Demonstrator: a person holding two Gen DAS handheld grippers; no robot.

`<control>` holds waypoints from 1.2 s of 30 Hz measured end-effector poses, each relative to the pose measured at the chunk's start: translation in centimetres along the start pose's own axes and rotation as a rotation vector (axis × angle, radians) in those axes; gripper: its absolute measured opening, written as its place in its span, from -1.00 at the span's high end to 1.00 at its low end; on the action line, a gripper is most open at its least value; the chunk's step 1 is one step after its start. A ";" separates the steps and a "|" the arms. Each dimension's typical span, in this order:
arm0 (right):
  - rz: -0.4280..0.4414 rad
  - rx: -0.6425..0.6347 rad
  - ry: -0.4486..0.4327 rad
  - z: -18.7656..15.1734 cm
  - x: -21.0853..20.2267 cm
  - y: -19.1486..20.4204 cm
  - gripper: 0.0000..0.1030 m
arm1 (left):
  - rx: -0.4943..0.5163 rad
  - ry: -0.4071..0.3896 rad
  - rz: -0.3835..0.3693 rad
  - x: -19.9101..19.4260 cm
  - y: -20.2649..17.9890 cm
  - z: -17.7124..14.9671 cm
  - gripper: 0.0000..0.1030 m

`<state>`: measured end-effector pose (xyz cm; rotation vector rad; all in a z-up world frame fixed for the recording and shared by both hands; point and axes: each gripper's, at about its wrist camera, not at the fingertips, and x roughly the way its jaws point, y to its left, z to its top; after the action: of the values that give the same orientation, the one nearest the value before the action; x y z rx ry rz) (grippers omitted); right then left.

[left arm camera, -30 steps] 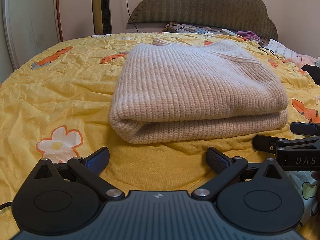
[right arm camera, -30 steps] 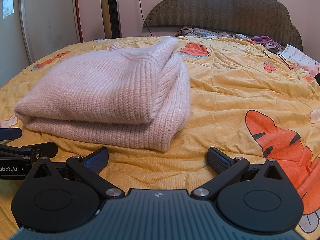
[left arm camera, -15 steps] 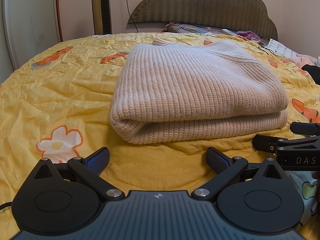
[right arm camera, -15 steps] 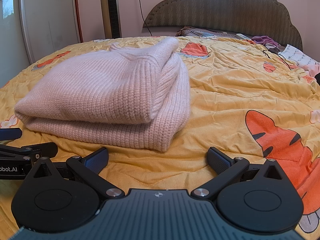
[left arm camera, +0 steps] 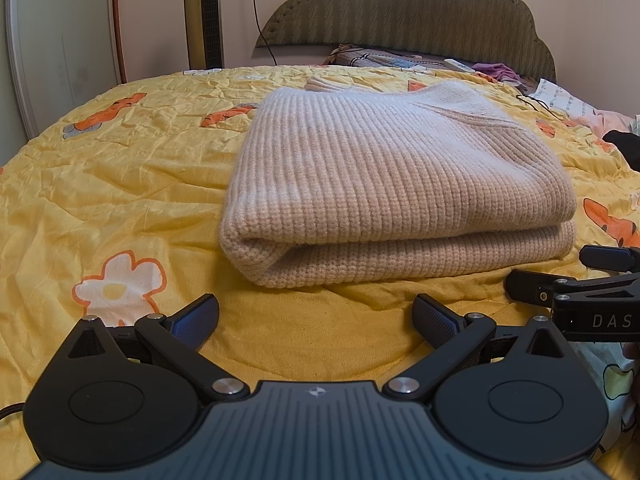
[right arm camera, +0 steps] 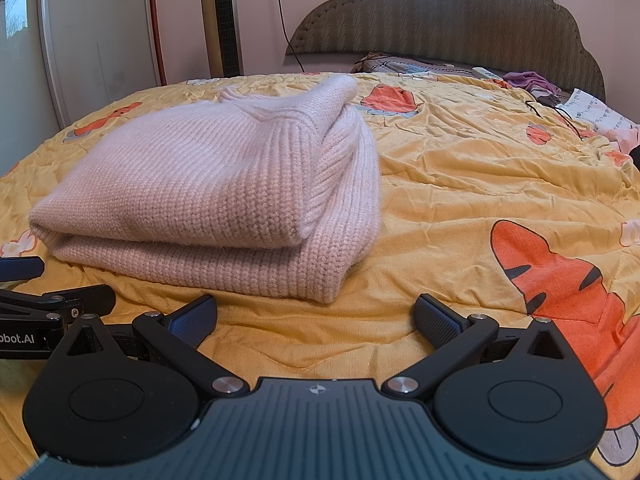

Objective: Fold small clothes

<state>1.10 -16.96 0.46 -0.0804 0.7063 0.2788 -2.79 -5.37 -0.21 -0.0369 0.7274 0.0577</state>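
Here: folded beige knit sweater [left arm camera: 396, 188], lying on yellow tiger-print bedspread [left arm camera: 100, 184], near middle of bed. Left tool [left arm camera: 316, 314]: fingers spread wide, nothing held, just short of sweater's near fold. Right tool [right arm camera: 316, 314]: likewise spread, nothing held, beside sweater's right corner. Upholstered headboard [right arm camera: 460, 20] behind.

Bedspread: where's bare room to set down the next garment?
Two free patches on the bedspread: right of the folded sweater, out to the tiger print, and left of the sweater, toward the flower print. The near strip is crowded by both open grippers; the headboard end holds clutter.
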 end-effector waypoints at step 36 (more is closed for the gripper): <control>-0.003 0.000 0.000 0.0 0.0 0.1 -0.98 | -0.090 -0.015 -0.097 -0.6 1.9 0.1 -1.00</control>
<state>1.08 -16.83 0.44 -0.0818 0.7066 0.2762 -3.25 -3.47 0.25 -0.1571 0.7070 -0.0022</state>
